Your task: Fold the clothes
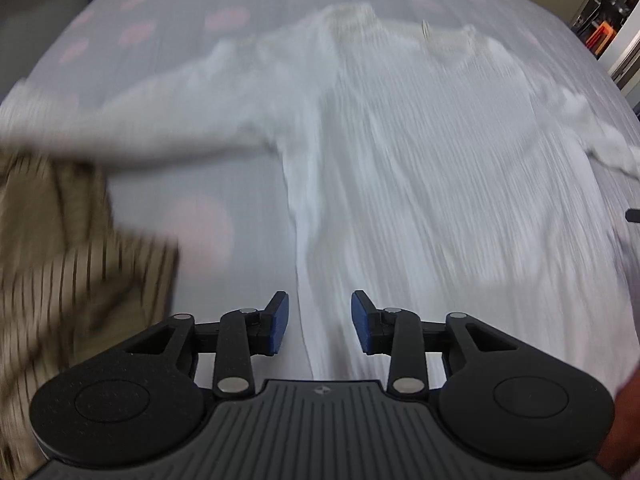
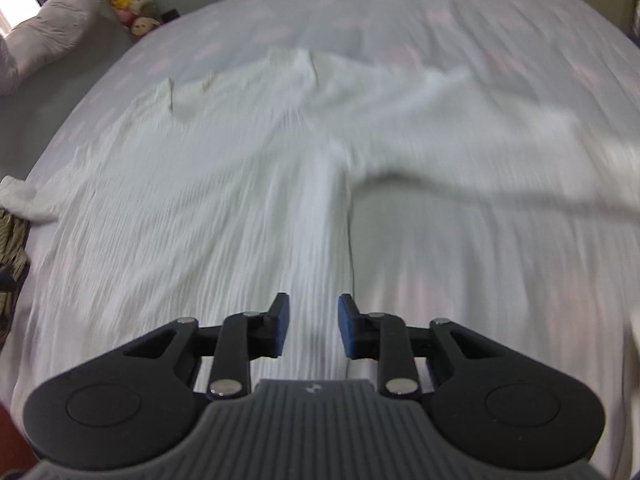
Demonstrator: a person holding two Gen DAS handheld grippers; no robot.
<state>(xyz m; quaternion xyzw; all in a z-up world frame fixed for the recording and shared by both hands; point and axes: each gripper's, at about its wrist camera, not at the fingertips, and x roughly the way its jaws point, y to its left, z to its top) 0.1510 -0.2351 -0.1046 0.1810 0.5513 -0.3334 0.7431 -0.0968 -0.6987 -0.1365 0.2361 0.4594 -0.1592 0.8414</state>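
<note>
Both the left gripper (image 1: 319, 322) and right gripper (image 2: 310, 325) hover level, jaws parted and empty, over the white long-sleeved shirt (image 1: 420, 168) spread ahead.

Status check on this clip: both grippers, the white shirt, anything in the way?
Left hand-held gripper open, empty. Right hand-held gripper open, empty. White shirt spread on bed, sleeves out, unfolded. Striped tan garment touching left sleeve.

The left gripper (image 1: 319, 322) sits at the lower centre of its frame, blue-padded fingers (image 1: 280, 322) parted with nothing between them. The right gripper (image 2: 311, 326) sits likewise, fingers (image 2: 346, 326) apart and empty.
</note>
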